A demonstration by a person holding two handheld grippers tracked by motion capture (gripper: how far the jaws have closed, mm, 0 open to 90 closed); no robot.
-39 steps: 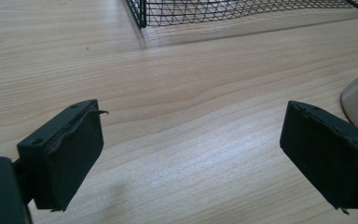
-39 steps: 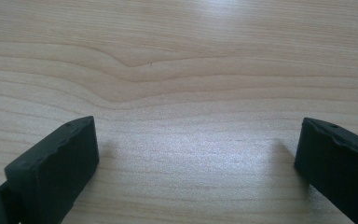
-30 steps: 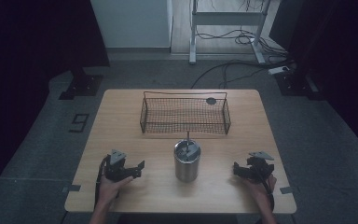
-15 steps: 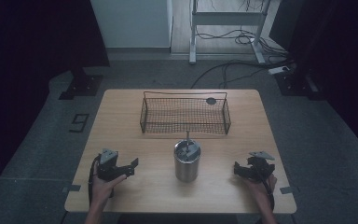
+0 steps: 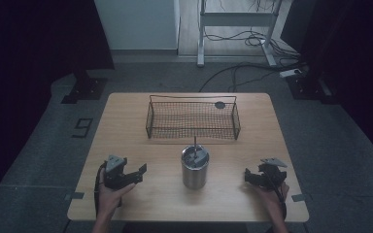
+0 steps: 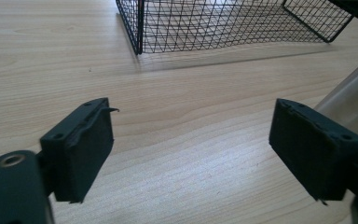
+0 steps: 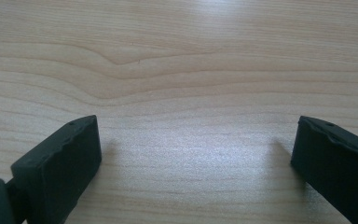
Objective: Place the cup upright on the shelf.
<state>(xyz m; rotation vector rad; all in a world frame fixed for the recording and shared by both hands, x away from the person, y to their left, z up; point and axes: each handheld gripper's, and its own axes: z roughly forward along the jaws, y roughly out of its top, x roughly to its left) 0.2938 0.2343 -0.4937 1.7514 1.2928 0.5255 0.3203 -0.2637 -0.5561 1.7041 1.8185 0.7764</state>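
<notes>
Nearest the person, both grippers sit low over the near part of the wooden table (image 5: 126,109) with nothing held: the left gripper (image 5: 137,174) has its jaws spread wide and points toward the middle, and the right gripper (image 5: 250,175) rests with its jaws equally wide apart, bare wood between them in the right gripper view (image 7: 193,154). The work looks to be at its very start, an approach not yet made. Between the two hands, well apart from each, stands the metal cup (image 5: 194,167), upright near the table's front centre, with a thin rod and some dark pieces standing out of its mouth; what those pieces are is too small to tell. In the left gripper view the cup's shiny wall (image 6: 354,93) shows just past the jaw on that view's right, so the left gripper is the closer and is angled toward it. The next move likely calls for one gripper to close the gap on the cup or its contents and grip without tipping the tall, narrow body. Open tabletop lies on both flanks, giving free room to swing in sideways. Farther off, the wire basket (image 5: 193,120) stands across the middle of the table, empty as far as can be seen, its near wall a barrier to clear from above; a small dark disc (image 5: 219,105) lies just behind it, near the far edge.
</notes>
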